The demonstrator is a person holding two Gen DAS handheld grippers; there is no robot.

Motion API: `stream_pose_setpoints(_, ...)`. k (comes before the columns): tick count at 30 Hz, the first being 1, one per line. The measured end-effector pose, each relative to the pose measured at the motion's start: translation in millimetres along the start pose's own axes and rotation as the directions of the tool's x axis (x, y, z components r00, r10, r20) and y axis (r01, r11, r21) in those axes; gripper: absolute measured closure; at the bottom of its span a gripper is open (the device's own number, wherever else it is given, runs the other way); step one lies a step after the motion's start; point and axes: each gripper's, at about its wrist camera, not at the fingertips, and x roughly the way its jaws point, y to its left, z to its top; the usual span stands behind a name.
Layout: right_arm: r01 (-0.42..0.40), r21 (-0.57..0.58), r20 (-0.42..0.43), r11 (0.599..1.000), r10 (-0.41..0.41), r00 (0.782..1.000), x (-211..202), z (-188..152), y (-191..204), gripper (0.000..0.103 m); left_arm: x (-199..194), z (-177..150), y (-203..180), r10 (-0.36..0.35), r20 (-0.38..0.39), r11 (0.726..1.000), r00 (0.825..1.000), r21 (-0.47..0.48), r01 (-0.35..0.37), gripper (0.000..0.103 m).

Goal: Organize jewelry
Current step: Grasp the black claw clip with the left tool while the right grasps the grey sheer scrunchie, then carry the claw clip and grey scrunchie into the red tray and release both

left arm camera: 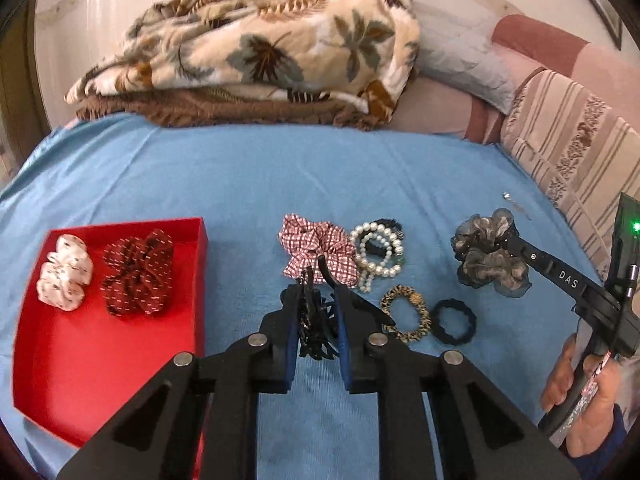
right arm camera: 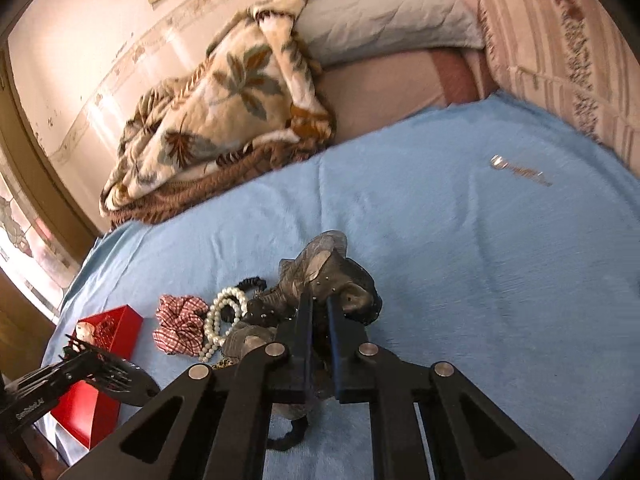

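My left gripper [left arm camera: 318, 292] is shut on a black claw hair clip [left arm camera: 314, 320], held above the blue sheet just right of the red box [left arm camera: 108, 368]. The box holds a white scrunchie [left arm camera: 64, 274] and a dark red scrunchie [left arm camera: 138, 276]. My right gripper [right arm camera: 320, 304] is shut on a grey sheer scrunchie [right arm camera: 320, 272], also seen in the left wrist view [left arm camera: 490, 254]. On the sheet lie a red checked scrunchie [left arm camera: 316, 250], pearl bracelets [left arm camera: 378, 256], a leopard hair tie [left arm camera: 406, 314] and a black hair tie [left arm camera: 454, 320].
A leaf-patterned blanket [left arm camera: 256, 52] lies folded at the back of the bed. A striped cushion [left arm camera: 572, 148] lines the right side. A small silver pin [right arm camera: 516, 170] lies on the blue sheet [left arm camera: 240, 176] at the far right.
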Motion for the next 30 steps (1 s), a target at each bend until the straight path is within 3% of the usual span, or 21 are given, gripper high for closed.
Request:
stream_pose_setpoints(7,-0.024,0.018,0.021,1.0,0.024,1.0,-35,-11,11,0.095,-52,-9,20,0.039,0.081,0.999,0.996,0.018,-0.04,0.087)
stream_pose_setpoints(12,-0.045,-0.024,0.0,0.999,0.045,0.999,-53,-30,40,0.095,-83,-22,61,0.093,0.11,0.996,0.99,-0.021,-0.091,0.087)
stream_pose_setpoints(21,-0.156,-0.151,-0.102,0.976,0.142,0.985,-59,-57,131,0.095,-109,-46,143,0.245,0.104,0.966,0.964,-0.114,-0.233,0.087)
stream_pose_setpoints(30,-0.266,-0.32,-0.2,0.909,0.21,0.957,-38,-89,241,0.095,-103,-60,202,0.376,0.104,0.92,0.921,-0.157,-0.358,0.087)
